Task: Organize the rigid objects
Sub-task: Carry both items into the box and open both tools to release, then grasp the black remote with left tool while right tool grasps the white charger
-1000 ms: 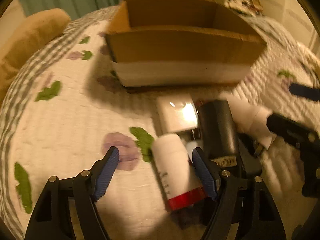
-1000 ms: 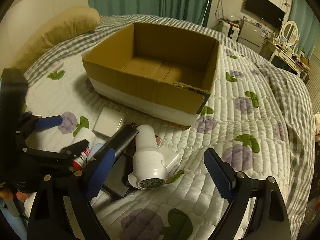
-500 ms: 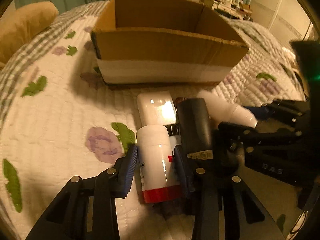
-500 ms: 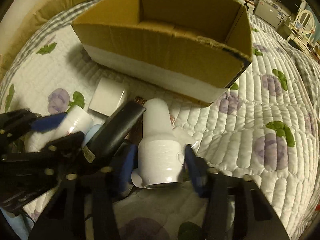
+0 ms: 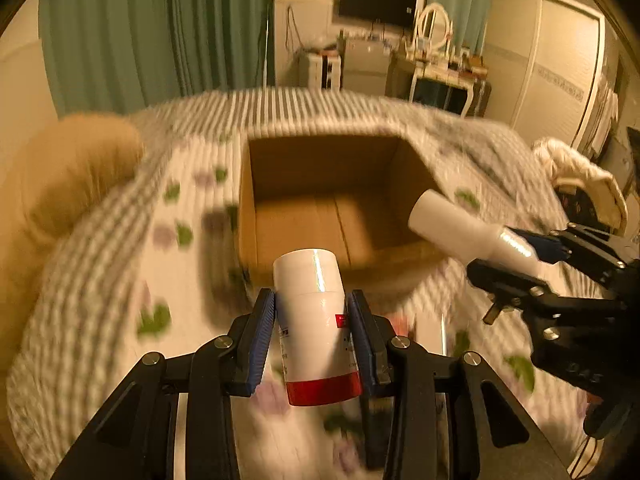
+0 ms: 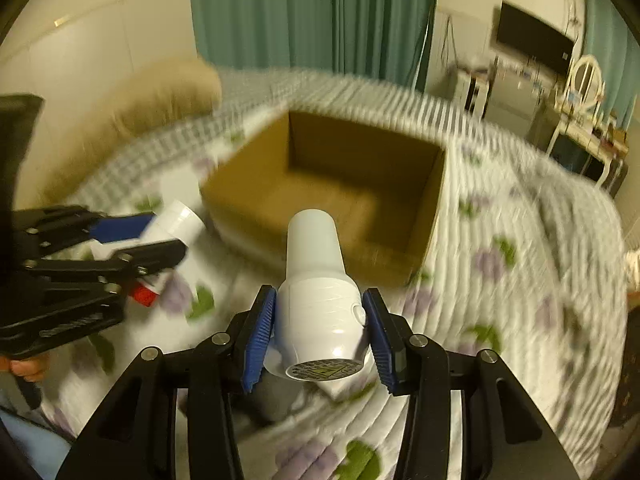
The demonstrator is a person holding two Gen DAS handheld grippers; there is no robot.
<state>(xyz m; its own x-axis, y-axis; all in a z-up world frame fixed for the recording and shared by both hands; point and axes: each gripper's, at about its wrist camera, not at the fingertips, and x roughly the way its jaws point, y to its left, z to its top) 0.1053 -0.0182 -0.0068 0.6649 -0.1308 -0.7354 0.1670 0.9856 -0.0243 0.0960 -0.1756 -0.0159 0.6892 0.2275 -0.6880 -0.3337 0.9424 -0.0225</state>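
Note:
My left gripper (image 5: 312,340) is shut on a white bottle with a red base (image 5: 314,320) and holds it in the air in front of the open cardboard box (image 5: 332,208). My right gripper (image 6: 320,336) is shut on a white hair dryer (image 6: 318,296), nozzle pointing at the box (image 6: 340,184). The hair dryer also shows at the right of the left wrist view (image 5: 460,228), and the bottle at the left of the right wrist view (image 6: 172,232). Both are raised above the quilt, short of the box.
The box stands on a quilted floral bedspread (image 6: 520,280). A tan pillow (image 5: 68,184) lies left of it. Green curtains, a dresser and a TV are behind the bed. The other items on the quilt are blurred or hidden under the grippers.
Both grippers have lifted off the quilt with their objects and now face the box from higher up. The views are motion-blurred.

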